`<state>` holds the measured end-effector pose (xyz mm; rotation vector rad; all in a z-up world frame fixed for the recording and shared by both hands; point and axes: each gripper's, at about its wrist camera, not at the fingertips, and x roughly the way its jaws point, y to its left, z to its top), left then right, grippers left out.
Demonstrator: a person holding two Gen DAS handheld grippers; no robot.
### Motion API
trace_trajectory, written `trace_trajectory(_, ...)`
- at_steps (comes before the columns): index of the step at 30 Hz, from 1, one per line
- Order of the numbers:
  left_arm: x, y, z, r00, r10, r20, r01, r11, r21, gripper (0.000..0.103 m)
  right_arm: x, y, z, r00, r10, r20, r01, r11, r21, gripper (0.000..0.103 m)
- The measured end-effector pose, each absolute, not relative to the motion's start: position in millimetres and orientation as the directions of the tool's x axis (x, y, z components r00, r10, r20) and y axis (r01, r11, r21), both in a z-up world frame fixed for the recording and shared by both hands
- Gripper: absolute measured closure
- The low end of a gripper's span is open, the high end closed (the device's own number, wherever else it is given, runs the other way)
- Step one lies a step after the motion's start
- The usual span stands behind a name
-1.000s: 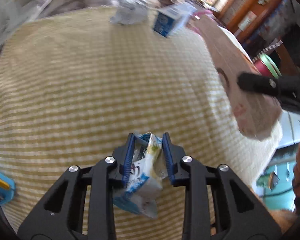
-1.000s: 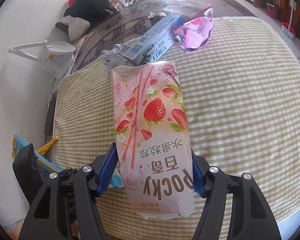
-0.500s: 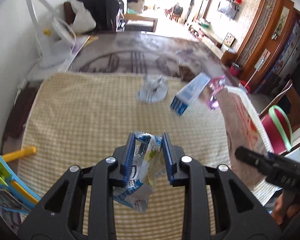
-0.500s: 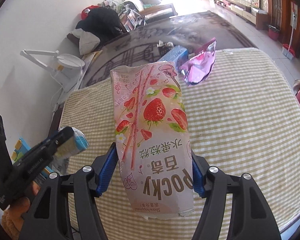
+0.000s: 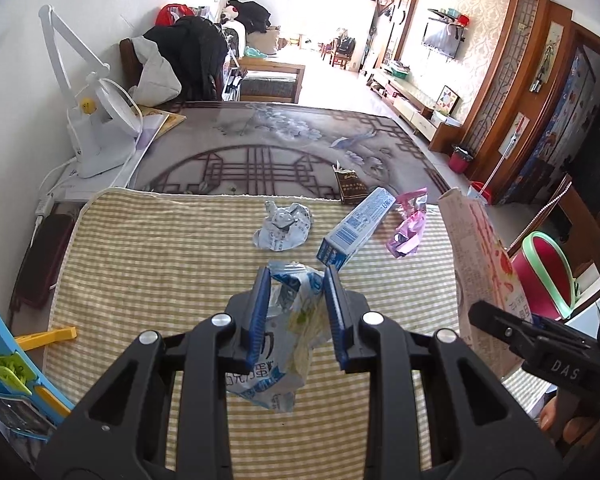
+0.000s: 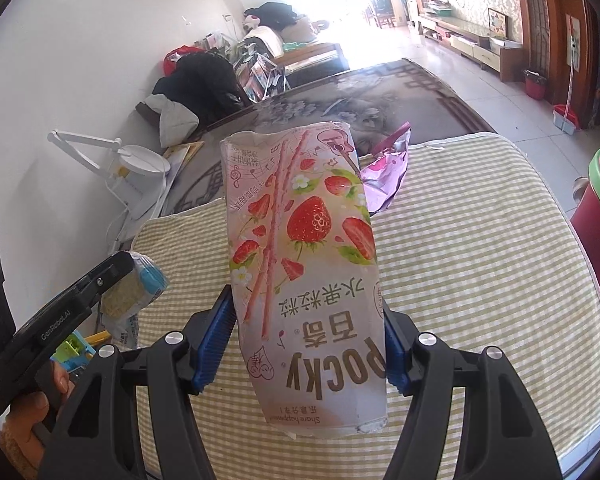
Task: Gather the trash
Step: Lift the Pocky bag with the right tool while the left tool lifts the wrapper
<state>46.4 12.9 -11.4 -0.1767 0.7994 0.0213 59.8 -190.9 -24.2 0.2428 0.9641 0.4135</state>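
The left hand-held gripper [image 5: 296, 312] is closed down narrow on a crumpled blue-and-white wrapper [image 5: 284, 344], its blue pads pinching the foil from both sides while the loose lower end hangs below them, clear of the cloth. The right hand-held gripper [image 6: 308, 332] stands about half open, and that is because it is clamped across a pink Pocky strawberry box [image 6: 304, 264] — the box stands roughly upright between the pads, its torn top end pointing away from the camera and its print upside down in that view. Both pieces are held in the air above the yellow-checked mat [image 5: 160, 256] that covers the near part of the desk [image 5: 260, 148].

Still lying on the mat are 3 more bits of trash near its far edge: a crumpled white paper ball [image 5: 283, 227], a blue-and-white toothpaste box [image 5: 356, 228] just to its right, lying at a slant, and a shiny pink foil wrapper [image 5: 409, 226] beside that box. A small dark packet [image 5: 350, 188] sits just past the mat's edge on the patterned desk surface.

A red bin with a green rim [image 5: 548, 276] stands off the right side of the desk, beyond the Pocky box. A white desk lamp [image 5: 88, 120] stands at the far left corner, and a yellow clip [image 5: 46, 338] lies at the mat's left edge — next to some blue plastic pieces.
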Motion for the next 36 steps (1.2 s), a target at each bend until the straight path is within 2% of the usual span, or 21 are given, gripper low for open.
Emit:
trace_trajectory(20,39,8,-15,0.684,-0.038,-0.729,-0.089,0.987,-0.135,0.076,54,-199,-29,0.483,0.455,-0.748,-0.220,0.890,0.400,0.040)
trace_trajectory(36,37,-44,-22,0.658,-0.051,-0.751,-0.029,0.995,-0.094,0.077,46,-238,-27,0.500,0.462,-0.732,-0.194,0.884,0.425,0.040)
